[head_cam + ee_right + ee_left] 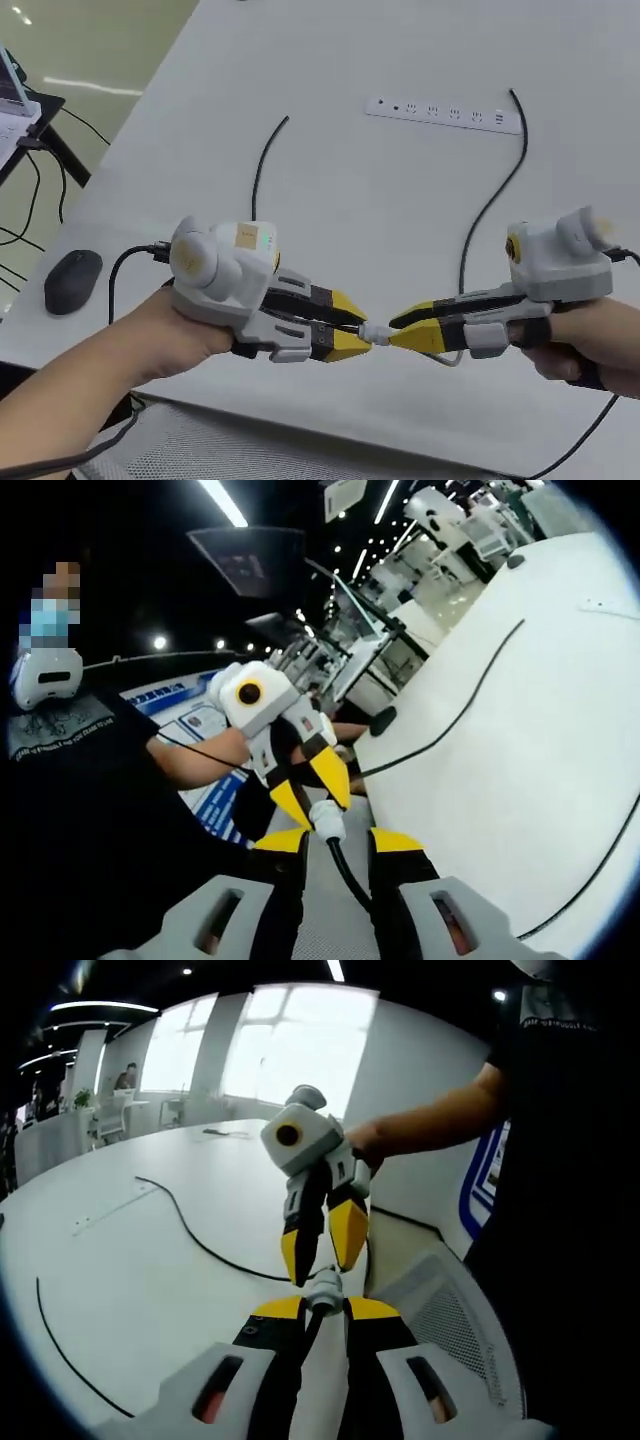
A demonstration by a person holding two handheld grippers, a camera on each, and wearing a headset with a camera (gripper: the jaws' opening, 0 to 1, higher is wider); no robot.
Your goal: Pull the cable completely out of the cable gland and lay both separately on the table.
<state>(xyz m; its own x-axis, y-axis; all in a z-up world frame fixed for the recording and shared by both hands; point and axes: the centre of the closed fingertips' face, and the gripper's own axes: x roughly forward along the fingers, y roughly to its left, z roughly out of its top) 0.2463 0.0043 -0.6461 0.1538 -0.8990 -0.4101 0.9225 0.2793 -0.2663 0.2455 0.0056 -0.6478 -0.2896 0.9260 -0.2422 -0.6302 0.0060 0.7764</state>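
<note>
Extraction step. Left tool [358, 328] clamped on cable gland [375, 333]; right tool [397, 337] straddled the cable [345, 872], grip unclear. Next, likely: pinch cable, pull straight.

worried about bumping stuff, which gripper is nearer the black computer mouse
Left. In the head view the left gripper is just right of the black oval computer mouse. The right gripper is farther right, beyond the left one, jaws tip to tip.

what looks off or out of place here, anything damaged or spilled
Nothing stands out. The cable gland is held up between the left gripper and the right gripper, its cable looks undamaged; the power strip lies flat on the table.
</note>
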